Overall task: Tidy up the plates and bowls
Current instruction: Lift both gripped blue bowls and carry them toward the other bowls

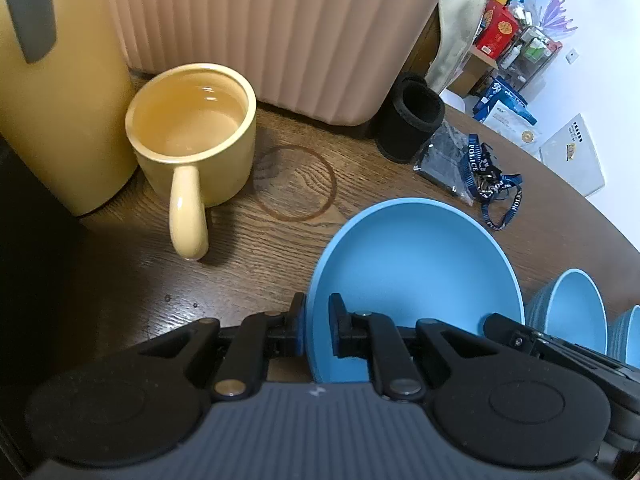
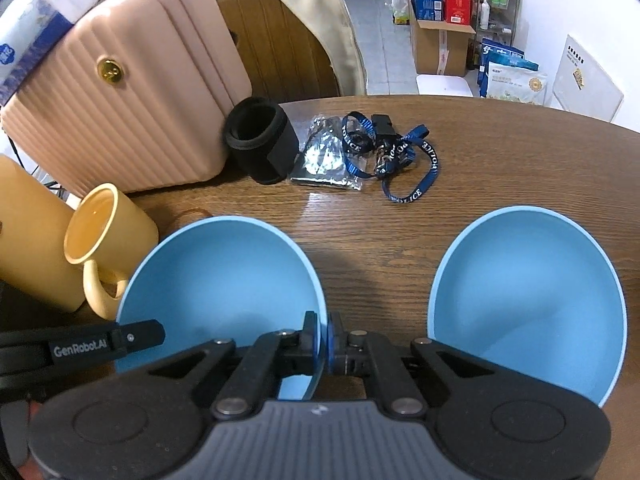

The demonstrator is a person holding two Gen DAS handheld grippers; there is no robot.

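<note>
Dark wood-grain counter [image 2: 500, 168] with both claws clamped on one blue bowl.

Left claw [image 1: 316, 328] pinches the near-left rim of the blue bowl [image 1: 416, 268], one pad outside the wall and one inside; right claw [image 2: 323, 344] grips the same bowl's [image 2: 220, 272] right rim, pads pressed together on the thin wall. A second blue bowl [image 2: 528, 280] sits just right of it, apart. A yellow mug [image 1: 192, 132] stands to the left beside a pink ribbed case [image 2: 132, 80]; a black sleeve [image 2: 262, 140] and blue lanyard [image 2: 400, 160] lie farther back.

Matt blue bowl [image 2: 224, 276], glossy ceramic mug [image 1: 192, 136], wood-grain table [image 2: 480, 160].
</note>
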